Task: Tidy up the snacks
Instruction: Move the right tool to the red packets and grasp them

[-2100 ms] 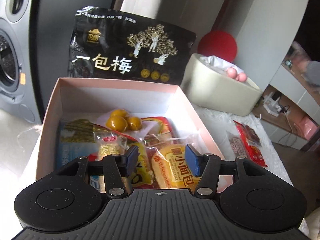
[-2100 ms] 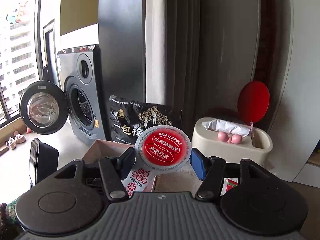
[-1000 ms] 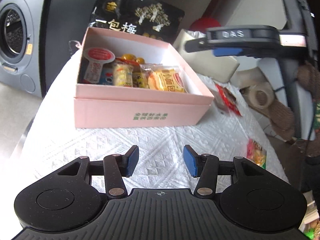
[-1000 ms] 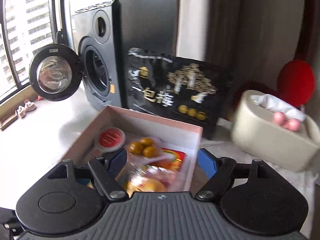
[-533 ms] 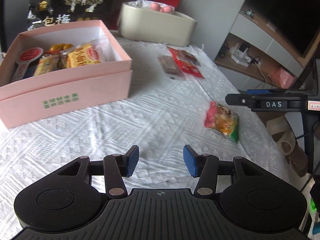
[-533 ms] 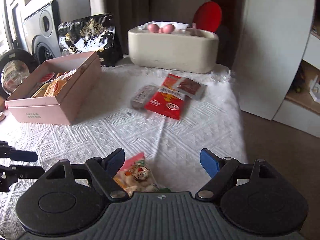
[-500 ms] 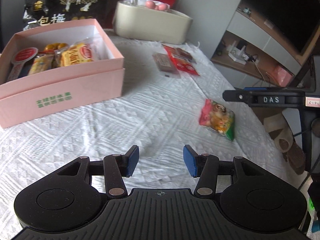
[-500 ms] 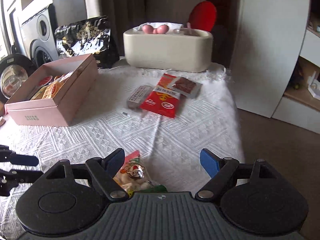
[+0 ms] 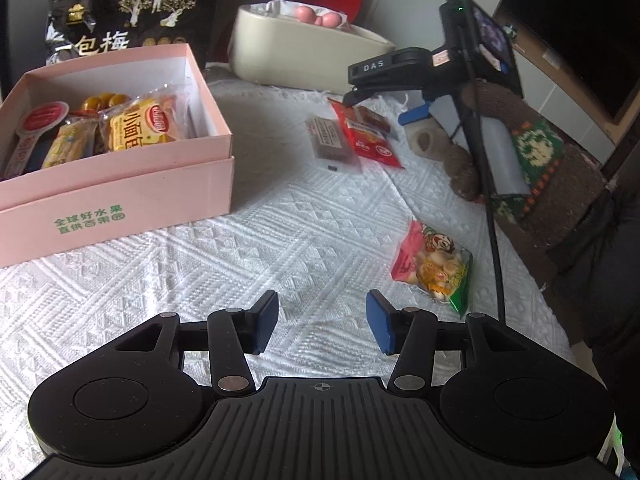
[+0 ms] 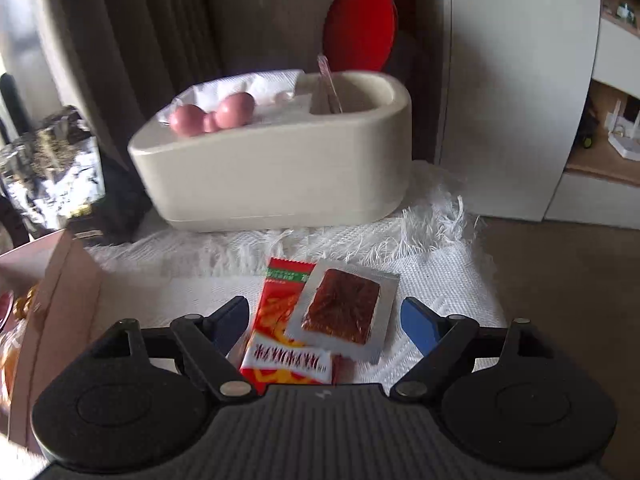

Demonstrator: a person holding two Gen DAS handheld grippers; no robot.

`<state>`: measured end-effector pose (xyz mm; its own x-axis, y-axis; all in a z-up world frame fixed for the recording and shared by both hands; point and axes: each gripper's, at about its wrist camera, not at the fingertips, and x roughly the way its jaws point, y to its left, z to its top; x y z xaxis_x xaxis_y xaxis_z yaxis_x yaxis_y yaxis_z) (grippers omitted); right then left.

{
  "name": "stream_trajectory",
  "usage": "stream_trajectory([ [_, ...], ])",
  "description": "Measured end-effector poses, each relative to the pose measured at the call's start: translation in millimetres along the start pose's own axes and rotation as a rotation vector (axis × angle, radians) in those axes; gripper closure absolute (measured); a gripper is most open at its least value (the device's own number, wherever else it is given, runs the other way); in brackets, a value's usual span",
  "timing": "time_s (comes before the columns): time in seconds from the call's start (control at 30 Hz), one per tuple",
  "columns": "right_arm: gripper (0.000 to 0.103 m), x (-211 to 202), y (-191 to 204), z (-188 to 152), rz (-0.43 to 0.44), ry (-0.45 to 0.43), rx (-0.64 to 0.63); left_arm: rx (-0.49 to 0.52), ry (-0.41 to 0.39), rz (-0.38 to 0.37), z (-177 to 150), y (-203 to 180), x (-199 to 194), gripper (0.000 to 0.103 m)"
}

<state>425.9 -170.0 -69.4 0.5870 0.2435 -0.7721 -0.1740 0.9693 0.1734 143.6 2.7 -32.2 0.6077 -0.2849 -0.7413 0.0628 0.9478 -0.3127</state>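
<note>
Dark curtain (image 10: 132, 40) at 11 o'clock, white cabinet (image 10: 516, 80) at 1, brown floor (image 10: 560, 280) at 3; soft daylight throughout.

Box (image 9: 120, 188) left; sachets (image 9: 360, 136) right; biscuit bag (image 9: 434, 264) nearer.

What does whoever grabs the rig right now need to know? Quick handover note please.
Left gripper: open, empty, over the white cloth.
Right gripper: open, empty, poised over the clear jerky pack lying on the red packet.
Done: pink box already holds several snacks.
Left on the cloth: jerky pack, red packet, brown bar, colourful biscuit bag.
</note>
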Motion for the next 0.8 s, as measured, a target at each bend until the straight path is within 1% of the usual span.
stream_trajectory([
  [0.03,0.020,9.4,-1.3,3.3,0.011,0.029,0.023,-0.003,0.000,-0.001,0.1,2.9,0.2,0.050],
  [0.07,0.017,14.4,-2.0,3.3,0.011,0.031,0.036,-0.008,0.002,-0.001,0.2,6.6,0.7,0.050],
  [0.1,0.017,12.7,0.5,1.3,-0.009,-0.002,0.026,-0.013,0.003,0.000,-0.2,10.3,1.3,0.050],
  [0.13,0.018,11.2,4.0,-1.7,-0.019,-0.012,0.006,-0.021,0.003,0.000,-0.7,14.0,2.0,0.050],
  [0.2,0.030,5.9,10.4,-9.6,-0.022,-0.014,-0.044,-0.043,0.003,-0.002,-1.5,21.3,3.7,0.050],
  [0.23,0.034,0.1,13.9,-14.5,-0.022,-0.018,-0.081,-0.054,-0.001,-0.006,-1.7,24.1,4.3,0.051],
  [0.27,0.046,-4.6,16.9,-17.5,-0.011,-0.014,-0.116,-0.061,-0.007,-0.011,-1.7,25.7,4.3,0.051],
  [0.3,0.053,-10.9,20.0,-21.9,0.003,-0.012,-0.139,-0.068,-0.011,-0.015,-1.6,27.1,4.3,0.051],
  [0.33,0.054,-19.0,22.0,-27.2,0.024,-0.007,-0.154,-0.073,-0.014,-0.018,-2.0,27.6,4.2,0.051],
  [0.43,0.056,-40.4,27.7,-45.0,0.104,0.022,-0.155,-0.078,-0.017,-0.023,-2.8,26.9,4.0,0.051],
  [0.6,0.057,-78.0,44.2,-85.4,0.245,0.067,-0.202,-0.077,-0.022,-0.029,-6.5,27.6,-2.4,0.051],
  [0.67,0.056,-91.7,51.4,-100.1,0.315,0.108,-0.240,-0.081,-0.026,-0.025,-7.9,28.3,-4.9,0.051],
  [0.77,0.055,-104.8,59.2,-113.7,0.444,0.204,-0.287,-0.091,-0.032,-0.021,-9.6,31.9,-8.6,0.051],
  [0.8,0.050,-106.7,59.5,-114.0,0.465,0.215,-0.293,-0.095,-0.032,-0.015,-10.0,33.4,-9.2,0.051],
])
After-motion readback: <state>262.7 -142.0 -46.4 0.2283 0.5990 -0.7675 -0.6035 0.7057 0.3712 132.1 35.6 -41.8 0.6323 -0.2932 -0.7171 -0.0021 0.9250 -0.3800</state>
